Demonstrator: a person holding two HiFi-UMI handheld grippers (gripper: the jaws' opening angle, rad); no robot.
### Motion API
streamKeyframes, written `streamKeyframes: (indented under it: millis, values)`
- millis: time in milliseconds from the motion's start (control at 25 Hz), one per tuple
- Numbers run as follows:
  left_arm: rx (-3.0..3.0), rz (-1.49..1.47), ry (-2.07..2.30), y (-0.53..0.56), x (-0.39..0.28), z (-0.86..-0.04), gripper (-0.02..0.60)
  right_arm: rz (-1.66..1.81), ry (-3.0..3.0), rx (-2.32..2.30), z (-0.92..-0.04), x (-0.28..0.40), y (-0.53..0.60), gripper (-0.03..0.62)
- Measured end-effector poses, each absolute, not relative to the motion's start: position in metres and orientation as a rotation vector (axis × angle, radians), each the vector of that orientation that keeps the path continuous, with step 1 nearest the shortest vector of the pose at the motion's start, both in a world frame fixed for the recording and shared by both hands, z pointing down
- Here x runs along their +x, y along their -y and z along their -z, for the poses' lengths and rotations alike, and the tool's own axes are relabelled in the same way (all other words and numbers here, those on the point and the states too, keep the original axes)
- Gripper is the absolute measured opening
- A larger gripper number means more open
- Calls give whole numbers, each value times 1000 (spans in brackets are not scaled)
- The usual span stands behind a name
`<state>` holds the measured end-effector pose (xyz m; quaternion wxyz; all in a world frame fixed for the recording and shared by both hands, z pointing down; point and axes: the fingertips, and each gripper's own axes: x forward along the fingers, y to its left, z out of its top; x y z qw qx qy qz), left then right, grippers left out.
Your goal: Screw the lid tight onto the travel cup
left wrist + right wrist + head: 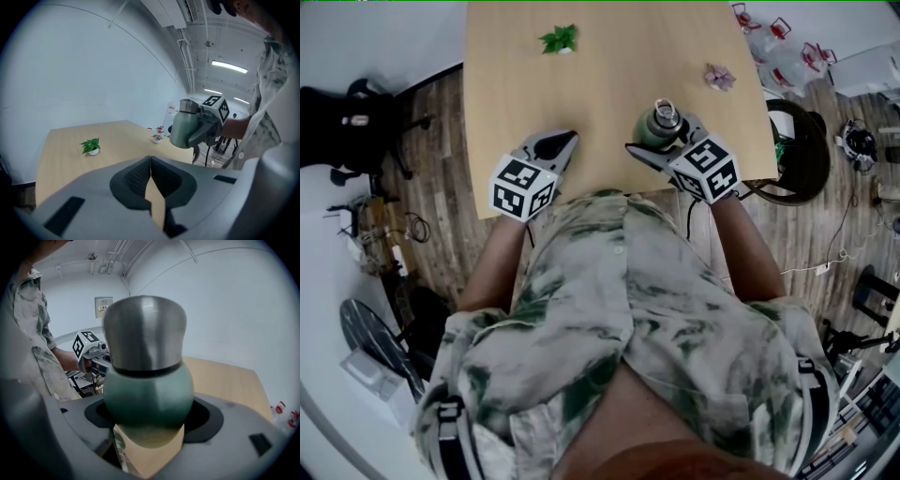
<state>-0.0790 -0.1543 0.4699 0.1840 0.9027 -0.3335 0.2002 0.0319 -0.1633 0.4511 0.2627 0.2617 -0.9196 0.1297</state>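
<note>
My right gripper (659, 148) pinches the green cup (147, 394) by its body, at the near edge of the table (609, 84). I cannot tell whether its base rests there. The steel lid (143, 331) sits squarely on top. My left gripper (150, 176) is pressed together, empty, apart from the cup. Judgement: lid seated, tightness unconfirmed, a final twist may remain.

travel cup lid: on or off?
On. The steel lid sits squarely atop the green travel cup. Whether it is fully tight: cannot tell.
</note>
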Motion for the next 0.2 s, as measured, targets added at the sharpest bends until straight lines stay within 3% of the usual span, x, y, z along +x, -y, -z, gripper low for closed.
streamKeyframes:
  millis: [200]
  values:
    - [2549,-582,942,153,-70,-473,25,-352,2482,709,-455,40,164,397]
